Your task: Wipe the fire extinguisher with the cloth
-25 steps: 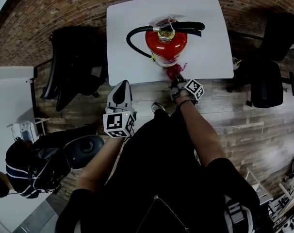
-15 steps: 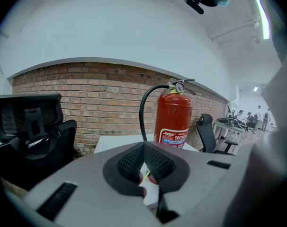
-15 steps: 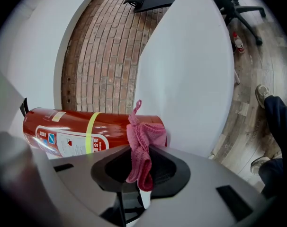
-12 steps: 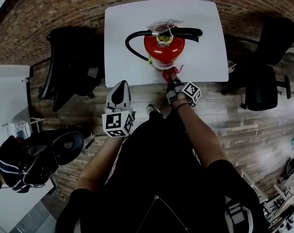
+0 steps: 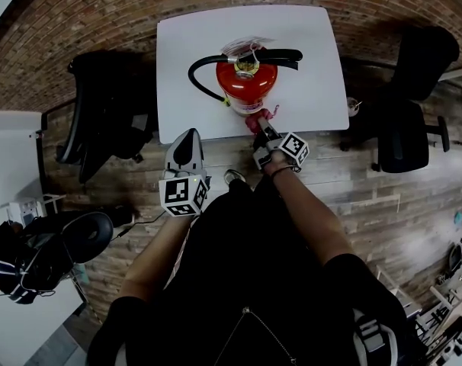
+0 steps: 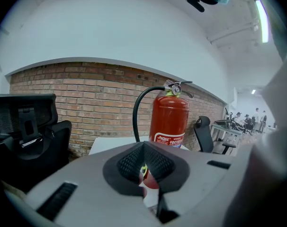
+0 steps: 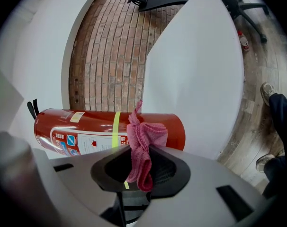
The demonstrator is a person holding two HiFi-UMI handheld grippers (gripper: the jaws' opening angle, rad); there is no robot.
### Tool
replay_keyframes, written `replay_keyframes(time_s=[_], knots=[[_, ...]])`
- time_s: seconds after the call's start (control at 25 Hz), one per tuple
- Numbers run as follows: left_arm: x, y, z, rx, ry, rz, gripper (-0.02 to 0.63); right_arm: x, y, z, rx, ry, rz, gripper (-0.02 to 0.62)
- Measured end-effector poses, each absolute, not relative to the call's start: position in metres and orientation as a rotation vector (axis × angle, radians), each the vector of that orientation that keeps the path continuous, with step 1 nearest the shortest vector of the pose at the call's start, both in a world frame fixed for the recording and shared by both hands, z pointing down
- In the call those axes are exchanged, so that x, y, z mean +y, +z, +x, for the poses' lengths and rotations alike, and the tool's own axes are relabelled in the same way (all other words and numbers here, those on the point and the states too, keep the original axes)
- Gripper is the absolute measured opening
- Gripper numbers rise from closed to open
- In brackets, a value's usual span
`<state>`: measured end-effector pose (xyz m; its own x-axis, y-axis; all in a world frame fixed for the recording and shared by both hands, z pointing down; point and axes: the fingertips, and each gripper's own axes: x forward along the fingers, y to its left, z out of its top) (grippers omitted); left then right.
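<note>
From the head view, a red cylindrical metal fire extinguisher (image 5: 246, 82) stands upright by the near edge of a white square table (image 5: 311, 59). The right gripper (image 5: 261, 132) is just near of it, and the left gripper (image 5: 187, 152) hangs off the table, near-left.

In the left gripper view, the jaws are together and empty.

In the right gripper view, the jaws pinch a bunched pink fabric cloth (image 7: 142, 143) right at the extinguisher's side.

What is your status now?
Right gripper shut on pink cloth, beside standing fire extinguisher; contact unclear. Left gripper shut, empty, held back. Nothing in the way.
</note>
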<state>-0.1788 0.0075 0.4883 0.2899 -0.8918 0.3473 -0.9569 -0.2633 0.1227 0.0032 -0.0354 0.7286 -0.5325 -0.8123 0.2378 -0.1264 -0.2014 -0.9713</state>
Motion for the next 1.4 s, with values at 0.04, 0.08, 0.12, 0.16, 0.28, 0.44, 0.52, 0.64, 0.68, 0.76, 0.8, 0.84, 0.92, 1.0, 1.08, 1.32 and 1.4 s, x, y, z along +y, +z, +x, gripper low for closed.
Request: replay_keyframes(time_s=[0.04,0.08,0.12,0.16,0.28,0.44,0.52,0.64,0.68,0.76,0.8,0.84,0.92,1.0,1.08,1.32,1.4], knots=[[0.007,0.489,-0.178,-1.677,0.302,2.258,0.031,-0.035,0.726,0.003,1.557,-1.782,-1.100,0.101],[0.007,0.489,-0.177,-1.675,0.304,2.258,0.031,-0.035,0.724,0.003,1.555,-1.778,-1.097,0.101],[0.007,0.490,-0.176,-1.673,0.305,2.258,0.029,-0.035,0.722,0.003,1.554,-1.776,-1.095,0.101],[0.007,0.490,-0.175,-1.672,0.305,2.259,0.029,-0.035,0.720,0.003,1.555,-1.774,-1.094,0.101],[0.007,0.487,-0.173,-1.671,0.301,2.265,0.029,-0.034,0.712,0.003,1.553,-1.771,-1.085,0.101],[0.006,0.484,-0.171,-1.669,0.296,2.270,0.031,-0.034,0.702,0.003,1.548,-1.766,-1.075,0.101],[0.005,0.483,-0.170,-1.668,0.291,2.274,0.031,-0.035,0.697,0.004,1.546,-1.761,-1.071,0.101],[0.005,0.482,-0.169,-1.665,0.287,2.278,0.029,-0.034,0.689,0.004,1.542,-1.751,-1.060,0.103],[0.005,0.482,-0.170,-1.666,0.287,2.277,0.029,-0.034,0.686,0.004,1.542,-1.748,-1.056,0.101],[0.005,0.482,-0.172,-1.668,0.285,2.275,0.029,-0.033,0.681,0.003,1.541,-1.745,-1.052,0.101],[0.005,0.482,-0.172,-1.669,0.284,2.274,0.029,-0.033,0.679,0.003,1.541,-1.743,-1.052,0.101],[0.006,0.482,-0.173,-1.670,0.283,2.273,0.029,-0.032,0.676,0.003,1.543,-1.739,-1.050,0.101],[0.005,0.482,-0.175,-1.669,0.282,2.272,0.031,-0.033,0.671,0.003,1.546,-1.727,-1.047,0.101],[0.005,0.483,-0.175,-1.667,0.284,2.273,0.029,-0.033,0.665,0.004,1.543,-1.714,-1.042,0.101],[0.006,0.484,-0.175,-1.662,0.287,2.276,0.031,-0.033,0.658,0.004,1.543,-1.700,-1.034,0.101],[0.005,0.484,-0.177,-1.660,0.292,2.280,0.029,-0.032,0.640,0.003,1.522,-1.692,-1.033,0.101],[0.003,0.482,-0.179,-1.662,0.289,2.283,0.029,-0.032,0.635,0.003,1.531,-1.683,-1.039,0.101]])
